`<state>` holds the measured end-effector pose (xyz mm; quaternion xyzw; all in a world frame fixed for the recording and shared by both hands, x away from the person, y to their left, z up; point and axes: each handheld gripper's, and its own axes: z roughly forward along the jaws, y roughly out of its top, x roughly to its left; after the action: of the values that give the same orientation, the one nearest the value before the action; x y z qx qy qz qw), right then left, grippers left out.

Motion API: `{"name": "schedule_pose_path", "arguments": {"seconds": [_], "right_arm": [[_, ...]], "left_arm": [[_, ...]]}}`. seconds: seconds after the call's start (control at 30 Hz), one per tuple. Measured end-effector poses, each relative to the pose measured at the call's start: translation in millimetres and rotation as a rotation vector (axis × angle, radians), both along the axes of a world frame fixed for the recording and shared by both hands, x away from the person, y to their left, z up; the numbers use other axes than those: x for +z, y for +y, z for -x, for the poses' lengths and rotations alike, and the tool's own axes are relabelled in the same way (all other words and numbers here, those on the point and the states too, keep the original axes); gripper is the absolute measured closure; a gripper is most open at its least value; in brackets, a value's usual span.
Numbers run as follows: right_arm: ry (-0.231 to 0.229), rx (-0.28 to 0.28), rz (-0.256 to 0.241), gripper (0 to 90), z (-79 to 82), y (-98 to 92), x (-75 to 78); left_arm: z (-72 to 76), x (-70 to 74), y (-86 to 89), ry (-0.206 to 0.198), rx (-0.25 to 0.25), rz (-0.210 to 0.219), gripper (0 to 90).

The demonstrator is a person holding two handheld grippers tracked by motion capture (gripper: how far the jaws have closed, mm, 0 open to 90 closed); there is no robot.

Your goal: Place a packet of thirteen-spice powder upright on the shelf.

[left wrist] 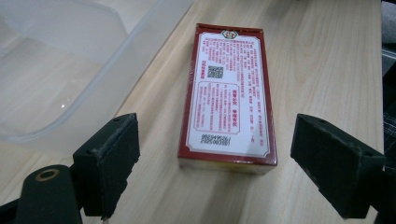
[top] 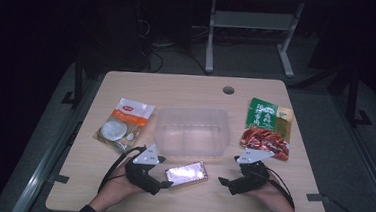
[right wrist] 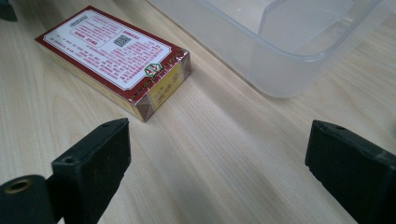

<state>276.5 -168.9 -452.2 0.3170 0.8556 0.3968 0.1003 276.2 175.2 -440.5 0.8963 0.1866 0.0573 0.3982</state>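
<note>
Currently the red box (top: 186,174) lies flat on the table (top: 269,202), just near of the clear tub (top: 190,131). Left gripper (left wrist: 215,163) fingers spread wide, flanking its end, no contact. Right gripper (right wrist: 217,168) fingers wide too, just right of it.

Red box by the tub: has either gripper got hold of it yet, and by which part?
Nothing is held. The left gripper is open astride the near end of the red box without touching. The right gripper is open over bare table.
</note>
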Motion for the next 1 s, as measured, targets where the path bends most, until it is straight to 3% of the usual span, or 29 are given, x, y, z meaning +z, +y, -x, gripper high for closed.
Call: {"name": "schedule_pose_path", "arguments": {"seconds": [0.37,0.53,1.0], "right_arm": [[-0.009,0.005,-0.005,6.6,-0.5,-1.8,0.6],[-0.003,0.006,-0.001,6.7,-0.7,-1.0,0.5],[-0.009,0.004,0.005,6.8,1.3,-1.2,0.3]], "left_arm": [[-7.9,-10.9,-19.6,0.020,-0.041,-0.035,14.9],[-7.4,-15.4,-23.6,0.008,-0.075,-0.091,15.0],[-6.7,-19.4,-24.3,0.012,-0.088,-0.109,17.8]]}}
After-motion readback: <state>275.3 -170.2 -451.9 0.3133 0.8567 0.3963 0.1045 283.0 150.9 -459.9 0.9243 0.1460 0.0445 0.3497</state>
